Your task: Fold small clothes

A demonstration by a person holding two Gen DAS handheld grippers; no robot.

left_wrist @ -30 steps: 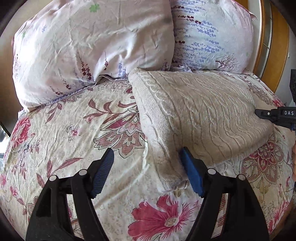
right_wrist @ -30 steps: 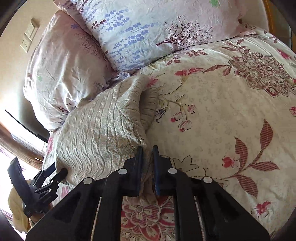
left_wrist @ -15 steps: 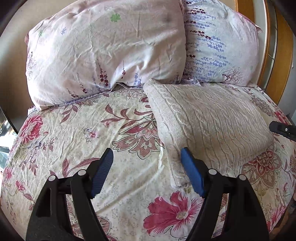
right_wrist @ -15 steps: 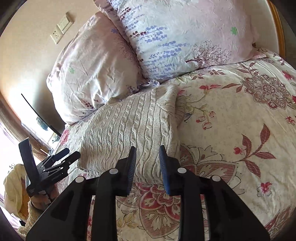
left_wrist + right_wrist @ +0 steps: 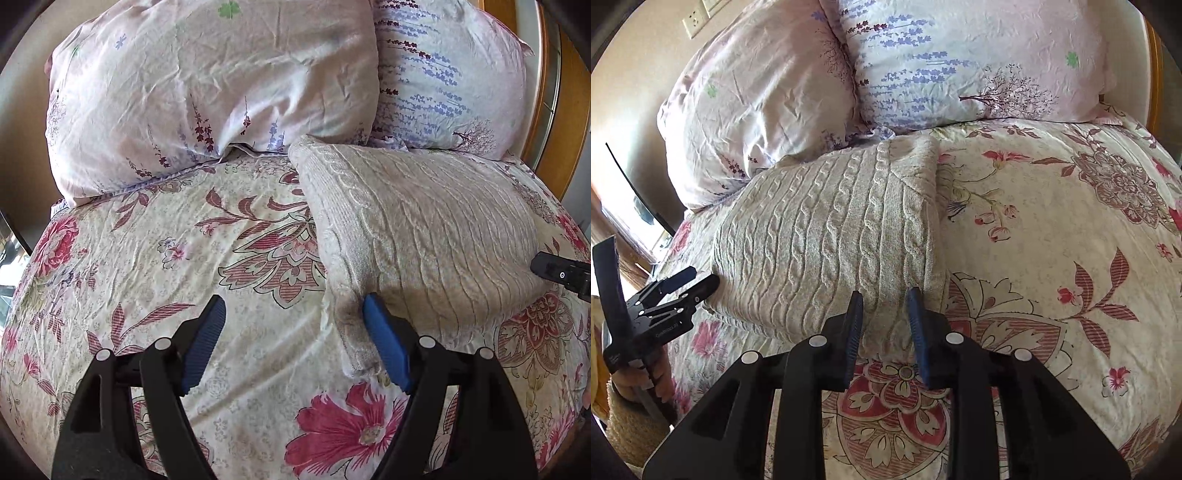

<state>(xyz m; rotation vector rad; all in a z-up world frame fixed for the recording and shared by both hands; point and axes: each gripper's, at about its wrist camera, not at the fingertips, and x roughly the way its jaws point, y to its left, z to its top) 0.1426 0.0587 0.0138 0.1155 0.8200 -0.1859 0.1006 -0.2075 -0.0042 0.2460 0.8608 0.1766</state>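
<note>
Left gripper: jaws wide, empty, at sweater's near-left corner, over quilt. Right gripper: jaws parted, nothing pinched, above sweater's near-right edge. Sweater: folded flat on quilt. Beyond sweater: two pillows.

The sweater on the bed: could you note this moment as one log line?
sweater: folded, flat on duvet | left gripper: open | right gripper: open, holding nothing

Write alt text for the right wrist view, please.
A folded cream cable-knit sweater lies on a floral bedspread below two pillows. The right gripper hovers at its near edge, jaws apart and empty; the left gripper sits at the far left.
</note>
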